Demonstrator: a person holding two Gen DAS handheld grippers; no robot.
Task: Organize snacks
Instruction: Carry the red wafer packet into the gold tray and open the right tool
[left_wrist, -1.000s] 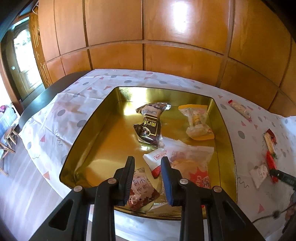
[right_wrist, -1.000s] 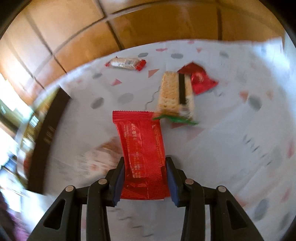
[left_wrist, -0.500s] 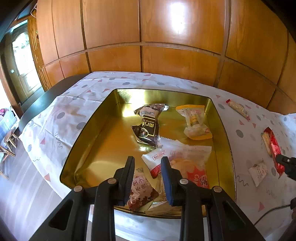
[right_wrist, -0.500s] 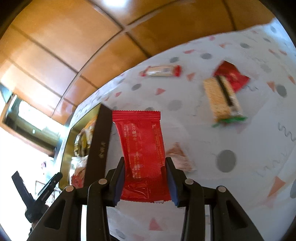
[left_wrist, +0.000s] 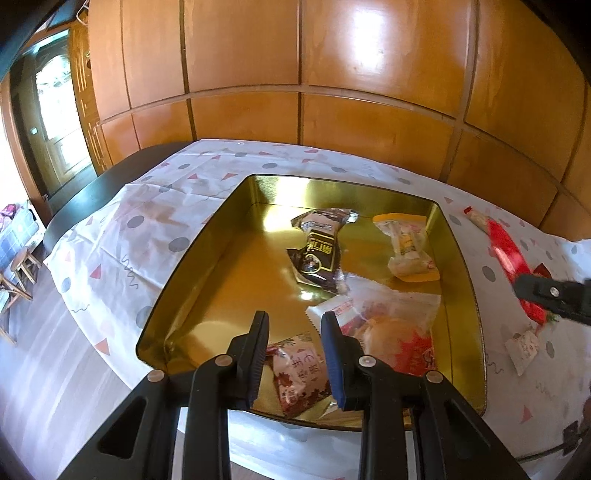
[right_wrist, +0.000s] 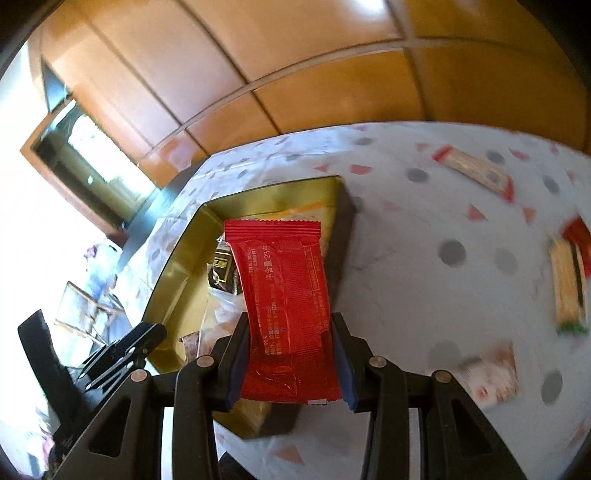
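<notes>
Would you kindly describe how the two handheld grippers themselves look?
Both the left gripper and the right gripper have glossy black plastic frames with triangular cut-outs and silver pivot rivets. Each has two narrow fingers lined with dark blue pads. No cables or markings show.

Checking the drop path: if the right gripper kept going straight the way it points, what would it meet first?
Probably the gold tin, likely the snacks on its floor; the red packet held by the right gripper hides the exact spot.

Five wrapped snack packets are lying inside the rectangular gold metal tin; three more packets are lying right of it on the dotted white tablecloth.
</notes>
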